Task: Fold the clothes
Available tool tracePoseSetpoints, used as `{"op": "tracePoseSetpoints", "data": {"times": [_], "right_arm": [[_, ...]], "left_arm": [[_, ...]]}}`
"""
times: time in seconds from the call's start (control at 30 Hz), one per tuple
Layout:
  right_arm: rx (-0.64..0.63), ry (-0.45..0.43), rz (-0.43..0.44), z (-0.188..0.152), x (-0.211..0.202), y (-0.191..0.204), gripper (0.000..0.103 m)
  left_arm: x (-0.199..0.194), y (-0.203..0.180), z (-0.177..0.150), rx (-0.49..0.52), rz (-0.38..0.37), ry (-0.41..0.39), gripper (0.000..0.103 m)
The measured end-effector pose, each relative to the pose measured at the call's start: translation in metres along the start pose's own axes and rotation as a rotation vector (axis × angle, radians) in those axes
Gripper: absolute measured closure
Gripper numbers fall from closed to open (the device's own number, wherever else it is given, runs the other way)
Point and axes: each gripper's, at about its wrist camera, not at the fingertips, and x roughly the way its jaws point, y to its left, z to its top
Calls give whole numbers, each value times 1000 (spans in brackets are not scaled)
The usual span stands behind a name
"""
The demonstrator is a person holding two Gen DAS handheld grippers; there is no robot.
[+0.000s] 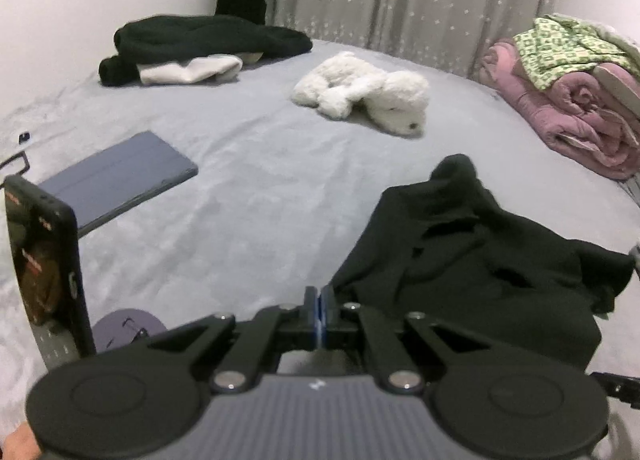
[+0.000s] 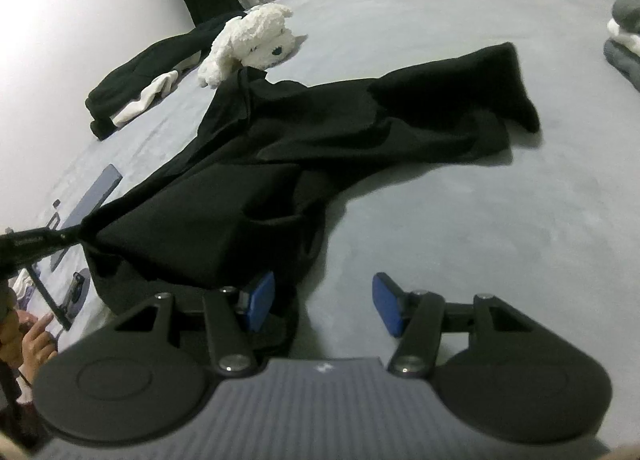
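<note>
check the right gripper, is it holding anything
No, the right gripper stands open over the grey bedsheet, its pads clear of the black garment.

A bed (image 1: 260, 187) under a pale grey sheet carries everything. A black garment (image 1: 460, 252) lies crumpled near the front right. A white plush toy (image 1: 360, 95) sits at the middle far side, a dark pile with white cloth (image 1: 192, 47) far left, a grey-blue flat case (image 1: 116, 179) left, and pink bedding (image 1: 568, 115) far right.
</note>
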Motion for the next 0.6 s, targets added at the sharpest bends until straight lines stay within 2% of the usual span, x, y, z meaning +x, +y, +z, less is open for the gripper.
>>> {"op": "tracePoseSetpoints", "data": {"times": [0.1, 0.2, 0.3, 0.33, 0.37, 0.47, 0.6], "right_arm": [[12, -3, -9, 4, 9, 2, 44], [20, -9, -23, 9, 20, 4, 44], [24, -13, -38, 12, 33, 5, 46], [20, -19, -46, 12, 37, 6, 48], [16, -24, -53, 13, 41, 7, 56], [-17, -41, -71, 12, 48, 13, 91], [-47, -56, -98, 10, 43, 19, 98]], "left_arm": [[8, 2, 0, 41, 80, -1, 103], [9, 8, 0, -7, 24, 41, 100], [9, 12, -6, -56, -63, 97, 89], [11, 12, -8, -66, -76, 119, 83], [13, 12, -11, -77, -89, 141, 80], [19, 11, -17, -104, -117, 189, 79], [22, 5, -20, -100, -118, 200, 79]]}}
